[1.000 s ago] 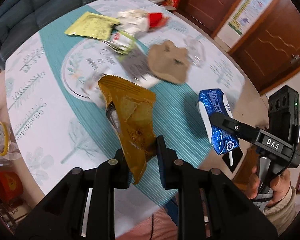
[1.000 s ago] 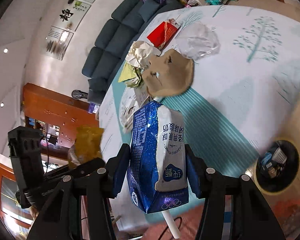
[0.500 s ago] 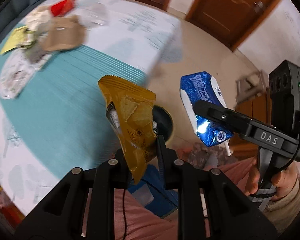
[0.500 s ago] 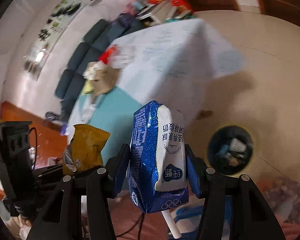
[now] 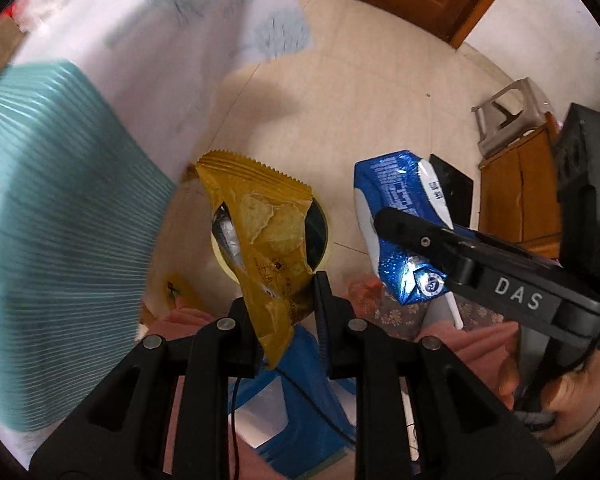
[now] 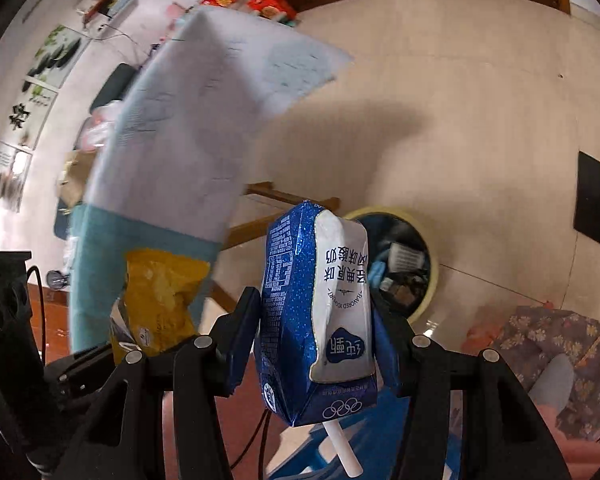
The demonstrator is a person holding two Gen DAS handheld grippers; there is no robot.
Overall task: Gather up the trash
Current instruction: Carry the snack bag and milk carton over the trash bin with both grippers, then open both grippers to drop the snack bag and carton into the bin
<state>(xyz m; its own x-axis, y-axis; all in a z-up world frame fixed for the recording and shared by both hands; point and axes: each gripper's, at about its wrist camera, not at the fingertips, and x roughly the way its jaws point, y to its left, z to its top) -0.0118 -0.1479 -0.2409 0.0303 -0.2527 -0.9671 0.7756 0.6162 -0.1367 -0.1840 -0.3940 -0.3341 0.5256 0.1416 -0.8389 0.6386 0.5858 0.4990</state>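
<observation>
My left gripper (image 5: 281,294) is shut on a yellow snack bag (image 5: 262,232), held upright off the table's edge above the floor. My right gripper (image 6: 315,308) is shut on a blue and white yogurt carton (image 6: 316,312) with a white straw at its bottom; it also shows in the left wrist view (image 5: 400,224). A round trash bin (image 6: 410,264) with a yellow rim and a dark liner stands on the floor behind the carton, with some trash in it. In the left wrist view the bin (image 5: 320,236) lies mostly behind the snack bag.
The table (image 5: 80,128) with a white and teal cloth fills the left side; leftover trash lies blurred at its far end (image 6: 80,156). A grey plastic stool (image 5: 512,112) and a wooden cabinet (image 5: 516,196) stand at the right. The person's lap and a blue object are below.
Both grippers have swung further away from the table toward the floor, keeping their loads. The trash bin has come closer and now lies right behind the snack bag and carton.
</observation>
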